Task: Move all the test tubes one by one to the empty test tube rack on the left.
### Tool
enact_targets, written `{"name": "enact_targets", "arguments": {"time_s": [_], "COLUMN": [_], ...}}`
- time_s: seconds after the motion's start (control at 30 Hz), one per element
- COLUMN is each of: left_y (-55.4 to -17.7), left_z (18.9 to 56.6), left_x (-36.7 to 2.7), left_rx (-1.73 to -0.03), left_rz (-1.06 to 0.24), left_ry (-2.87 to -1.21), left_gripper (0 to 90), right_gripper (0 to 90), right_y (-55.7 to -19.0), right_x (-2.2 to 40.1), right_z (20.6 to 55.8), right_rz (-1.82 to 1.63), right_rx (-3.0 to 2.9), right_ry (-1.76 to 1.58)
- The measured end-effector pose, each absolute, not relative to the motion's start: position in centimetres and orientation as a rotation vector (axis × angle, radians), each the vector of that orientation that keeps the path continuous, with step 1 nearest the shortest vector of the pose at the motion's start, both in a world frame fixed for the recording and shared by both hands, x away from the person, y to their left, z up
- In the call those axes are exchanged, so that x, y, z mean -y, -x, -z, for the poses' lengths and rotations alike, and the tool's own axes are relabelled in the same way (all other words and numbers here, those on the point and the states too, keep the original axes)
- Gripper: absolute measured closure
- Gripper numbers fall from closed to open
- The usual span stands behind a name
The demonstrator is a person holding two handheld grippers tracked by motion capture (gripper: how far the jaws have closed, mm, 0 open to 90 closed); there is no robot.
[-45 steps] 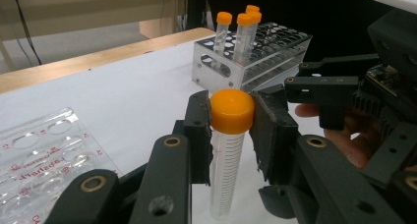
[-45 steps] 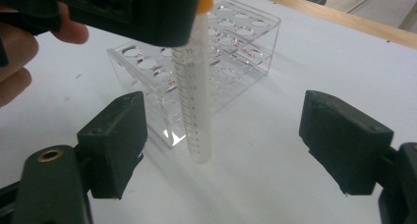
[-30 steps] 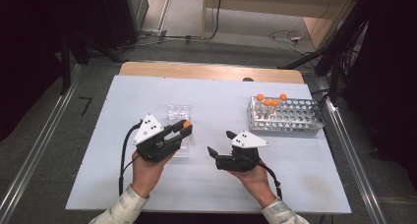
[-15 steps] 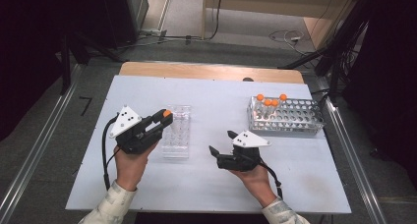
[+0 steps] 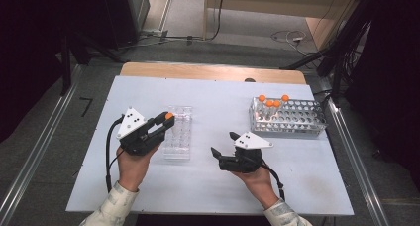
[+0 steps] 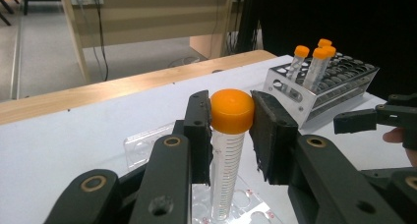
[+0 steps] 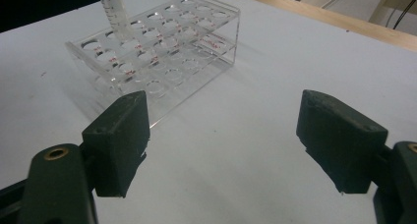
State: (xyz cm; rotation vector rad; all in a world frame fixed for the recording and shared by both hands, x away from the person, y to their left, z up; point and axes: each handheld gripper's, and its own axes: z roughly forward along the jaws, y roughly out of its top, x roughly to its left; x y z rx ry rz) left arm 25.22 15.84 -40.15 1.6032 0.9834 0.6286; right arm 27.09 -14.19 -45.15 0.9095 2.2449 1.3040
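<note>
Orange-capped tube [image 6: 230,135] pinched in left tongs [image 6: 231,130]; right tongs [image 7: 223,145] spread, empty.

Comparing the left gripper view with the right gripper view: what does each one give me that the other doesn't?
Left gripper view alone: the left gripper clamped on the orange cap of a graduated tube, plus the metal rack with three orange-capped tubes.

Right gripper view alone: the right gripper with its jaws wide apart over bare white table, and the whole clear rack from the side.

Both share: the tube's barrel standing in the clear rack, and the table.
</note>
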Motion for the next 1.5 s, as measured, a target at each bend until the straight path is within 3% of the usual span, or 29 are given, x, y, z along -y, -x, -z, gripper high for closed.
{"name": "enact_targets", "arguments": {"time_s": [1.3,1.4,1.5], "left_y": [-26.1,-26.1,-26.0], "left_z": [44.4,44.4,44.3], "left_x": [-14.0,-14.0,-14.1], "left_rx": [-1.045,-1.043,-1.041], "left_rz": [-0.636,-0.633,-0.631], "left_ry": [-1.762,-1.758,-1.741], "left_gripper": [70.0,68.9,61.8], "right_gripper": [19.2,19.2,19.2], "right_y": [-27.0,-26.9,-27.0], "right_x": [14.4,14.4,14.4], "right_z": [45.1,45.1,45.1], "right_rz": [-1.304,-1.304,-1.304], "right_rx": [-2.247,-2.246,-2.246], "right_ry": [-0.900,-0.902,-0.900]}}
